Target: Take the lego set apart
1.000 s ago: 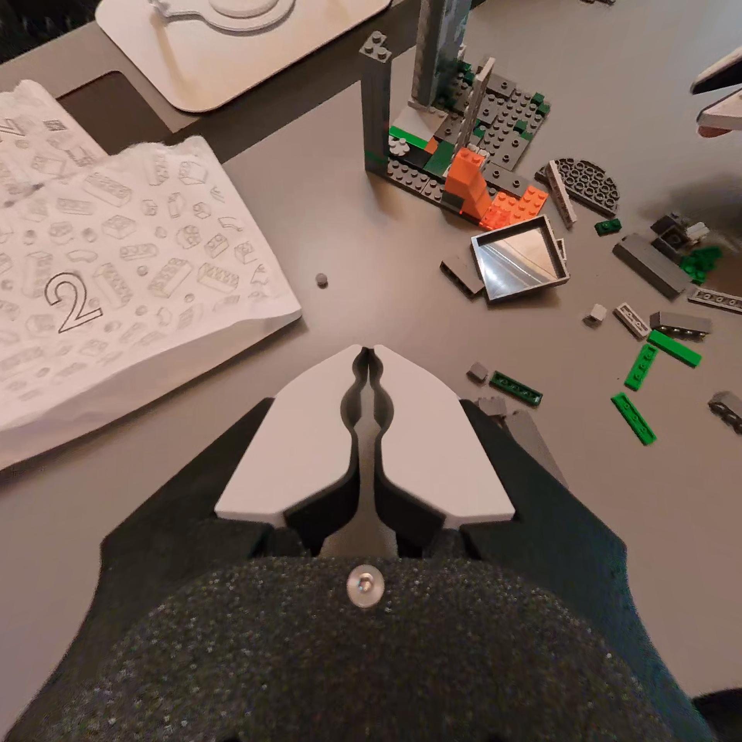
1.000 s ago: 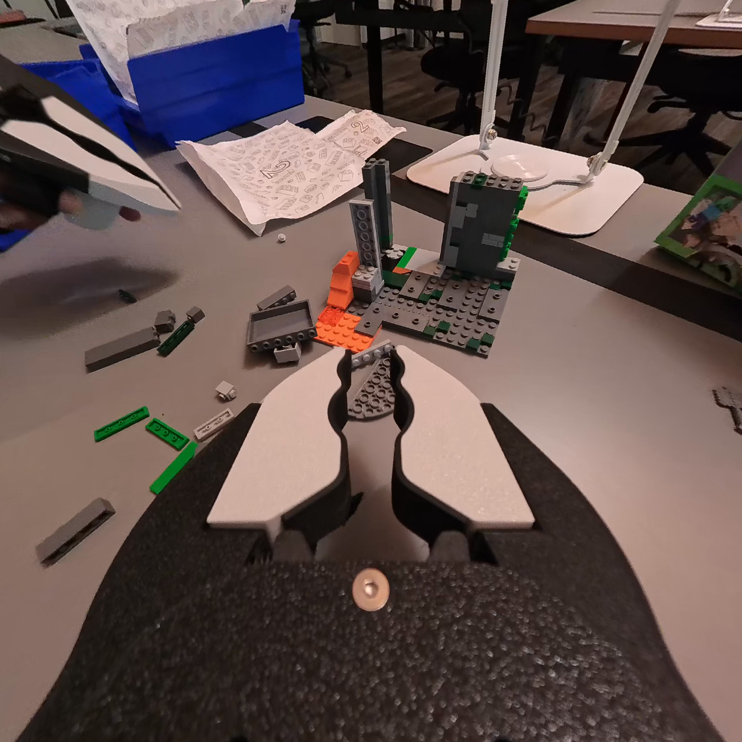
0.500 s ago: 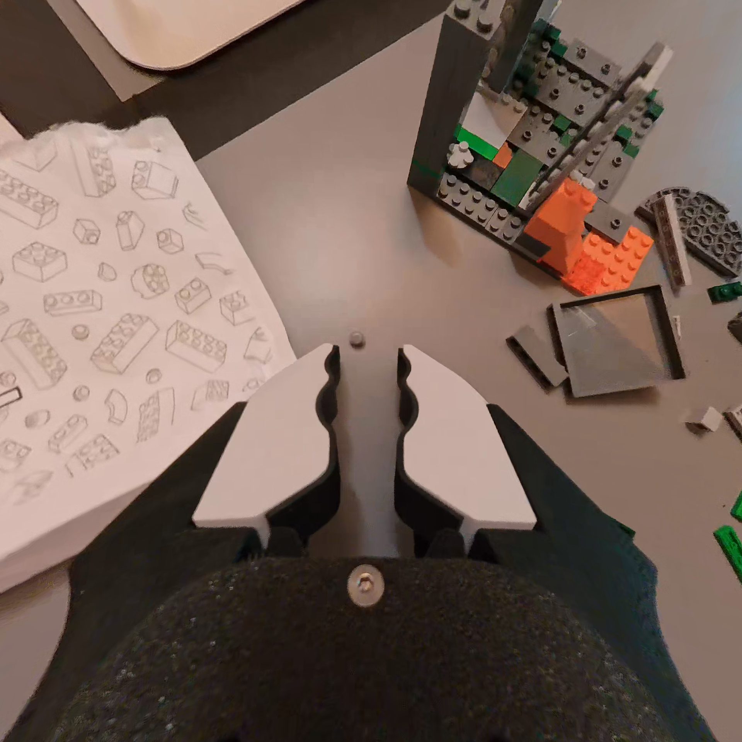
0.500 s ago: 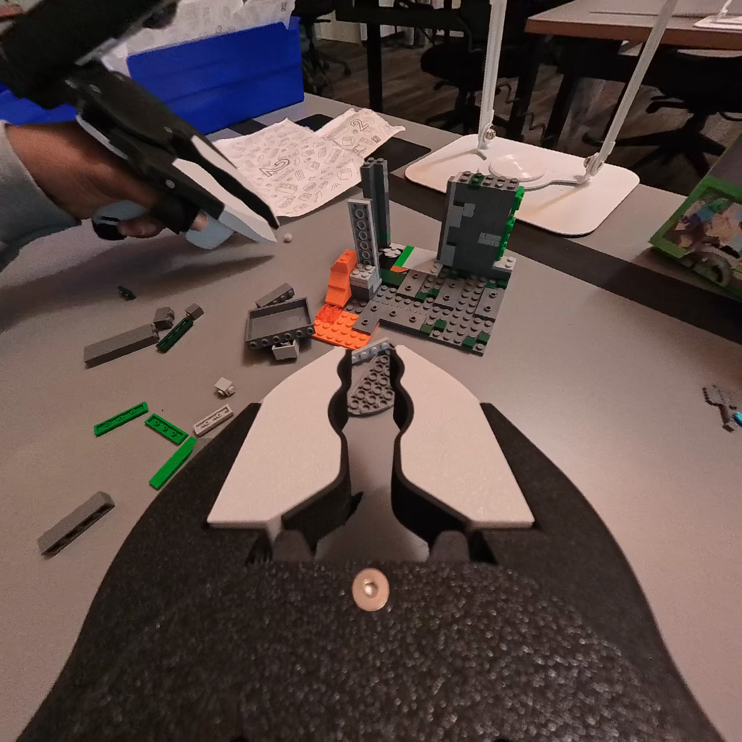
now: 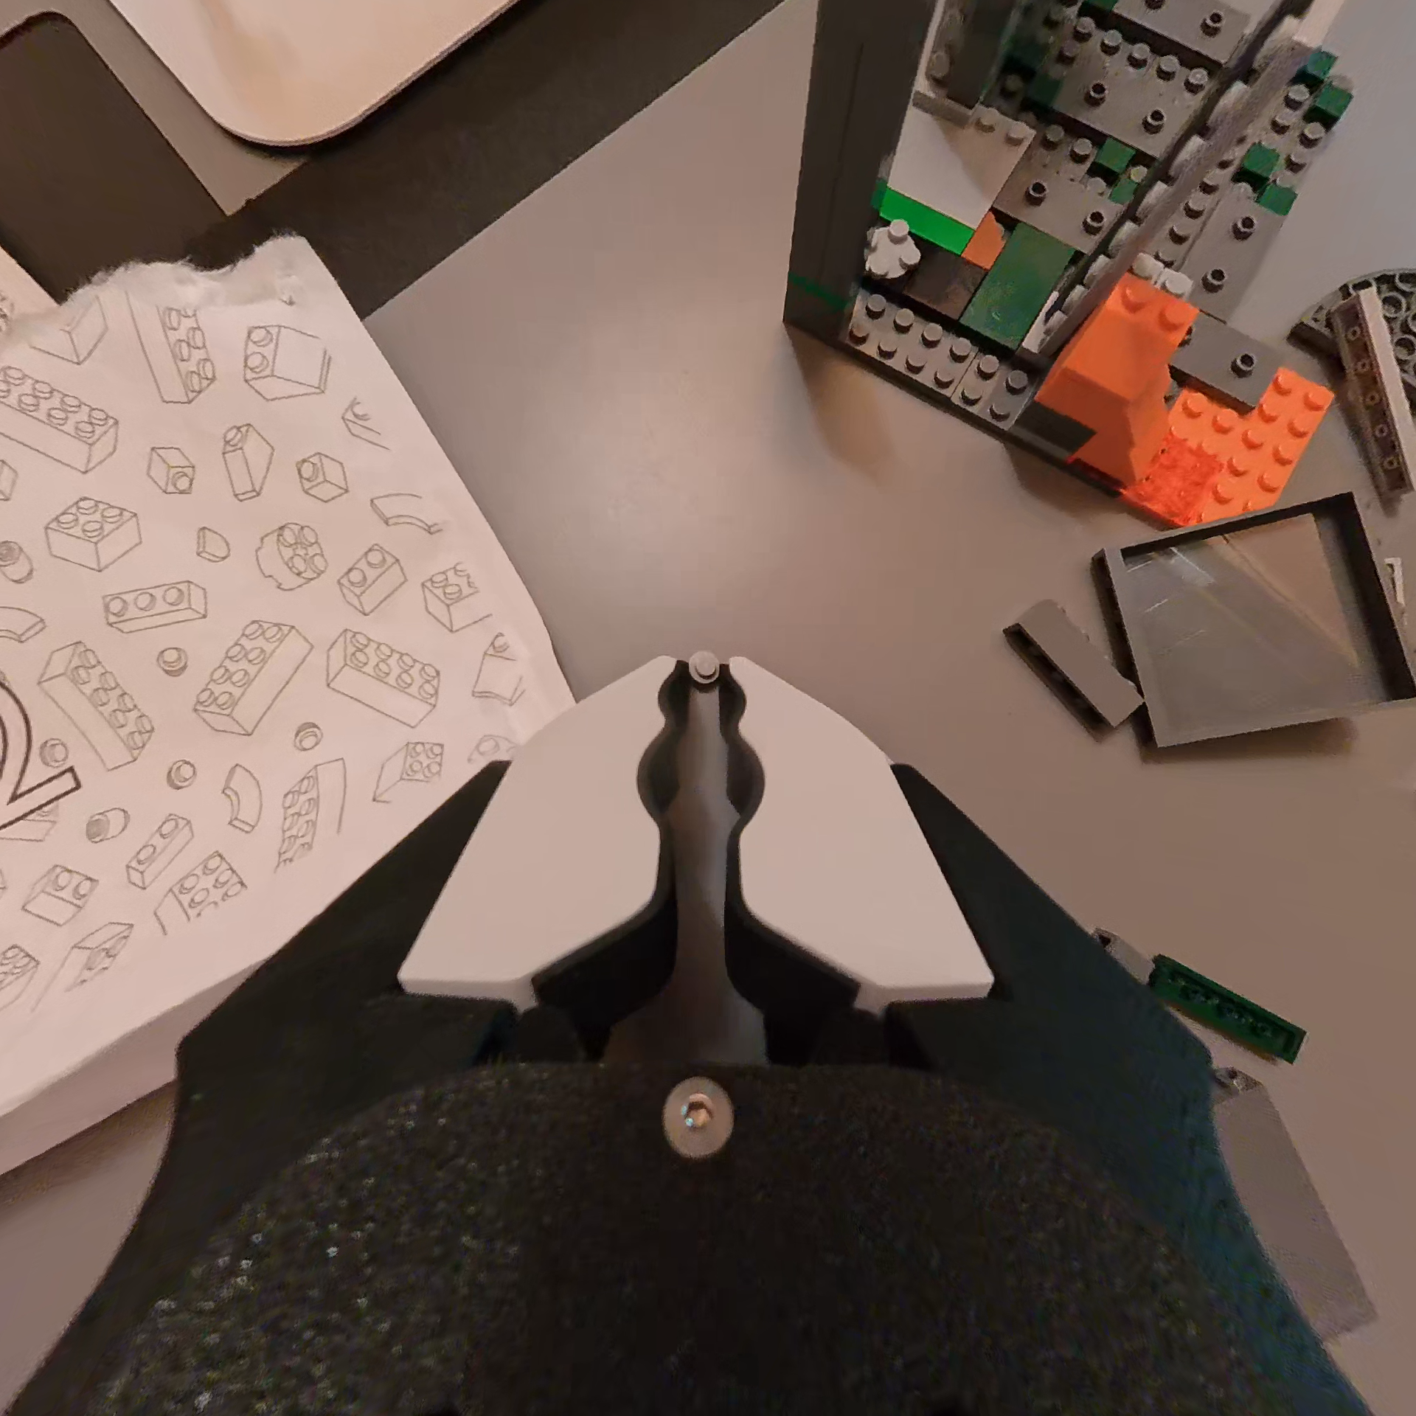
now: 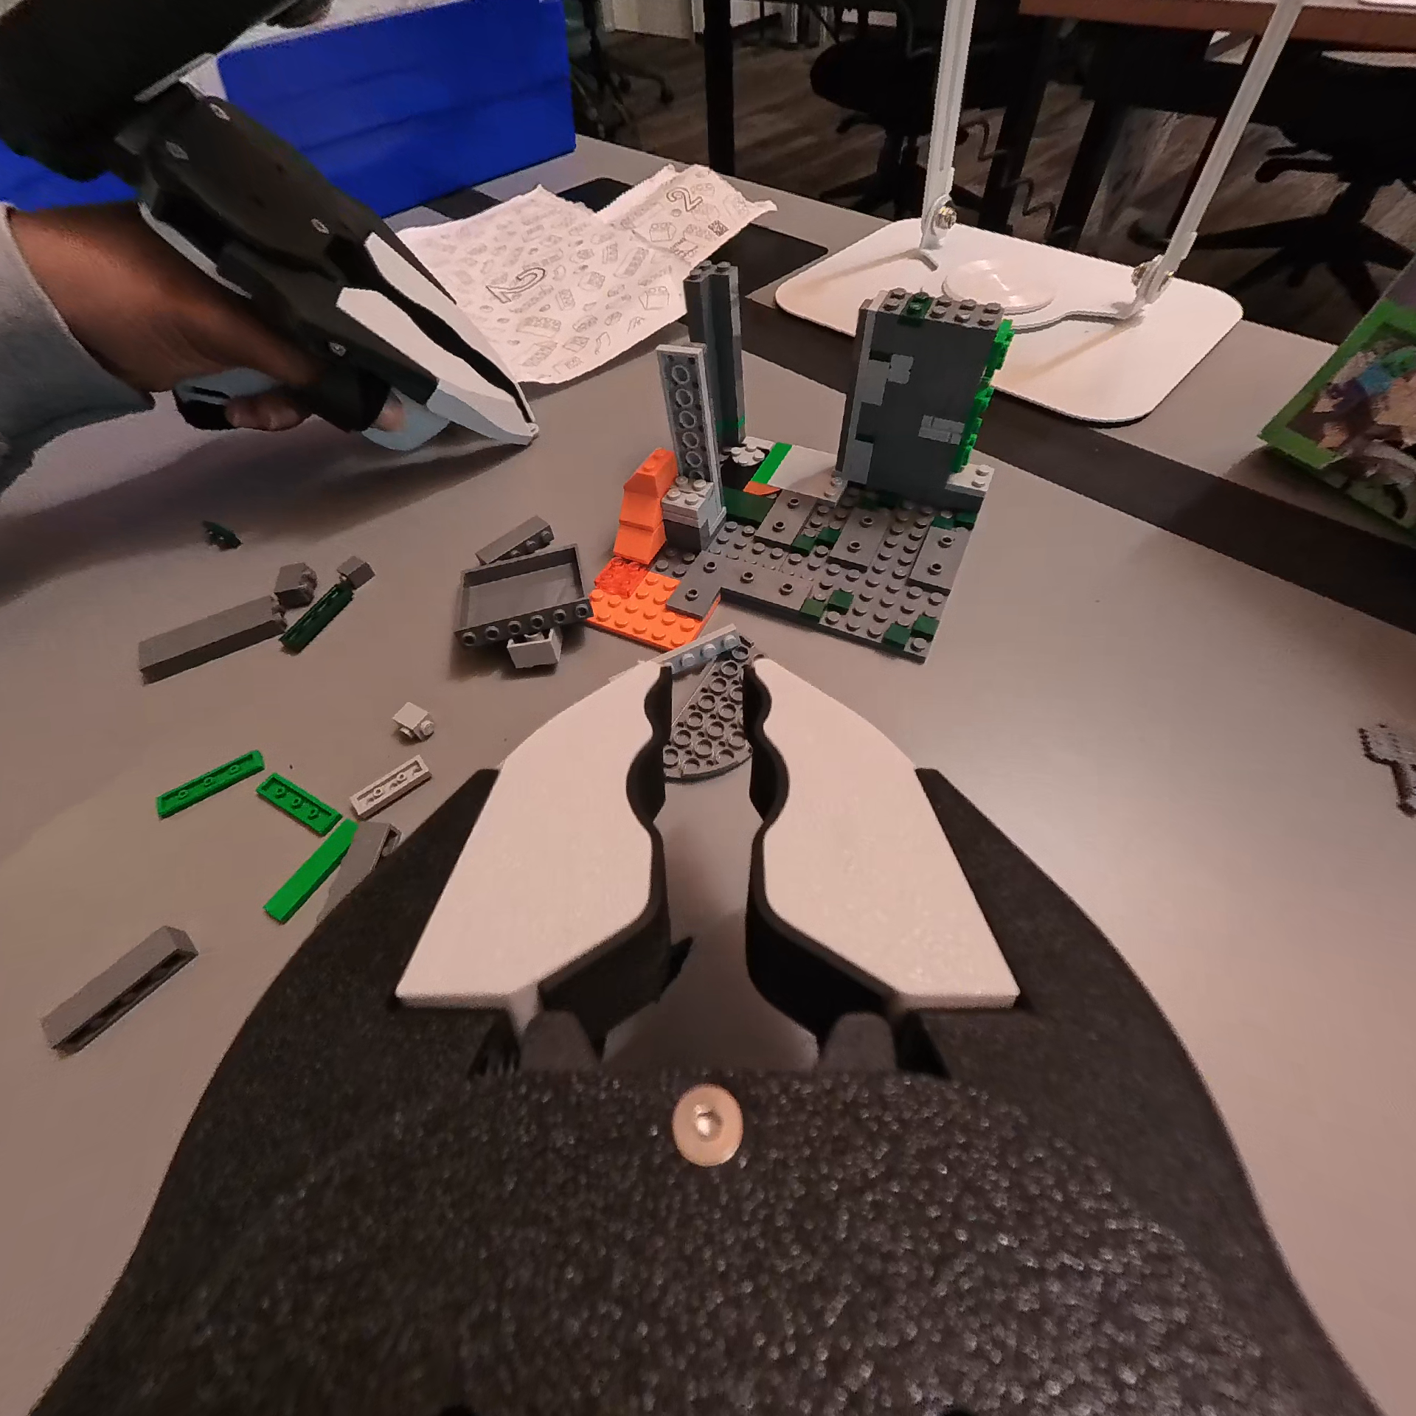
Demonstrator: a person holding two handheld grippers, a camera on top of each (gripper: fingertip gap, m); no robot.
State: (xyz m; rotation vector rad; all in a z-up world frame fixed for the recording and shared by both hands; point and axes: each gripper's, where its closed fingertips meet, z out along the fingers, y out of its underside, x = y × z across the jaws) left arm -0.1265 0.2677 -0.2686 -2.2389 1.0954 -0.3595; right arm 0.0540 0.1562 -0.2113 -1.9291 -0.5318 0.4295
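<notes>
My left gripper (image 5: 703, 668) has just closed. A moment ago its jaws were spread wide with the tiny grey round stud (image 5: 702, 670) sitting on the table (image 5: 674, 429) just past the tips. Now the tips pinch that stud between them. So I have caught this little loose piece and can carry it over to the others.

The printed paper bag (image 5: 230, 613) lies at about 9 o'clock from the stud. The lego set (image 5: 1073, 253) stands at about 1 o'clock, with its tall dark pillar (image 5: 850, 153) and orange bricks (image 5: 1126, 391) still stuck on. A grey window frame (image 5: 1264, 628) lies at 3 o'clock.

My right gripper (image 6: 706, 668) has not moved. Its jaws are a little apart and hold nothing. A dark half-round plate (image 6: 709, 728) lies on the table between the tips. The set (image 6: 827, 536) is at 12 o'clock from it, and loose green strips (image 6: 253, 797) lie at 9 o'clock.

I think much of the set still needs pulling apart.
</notes>
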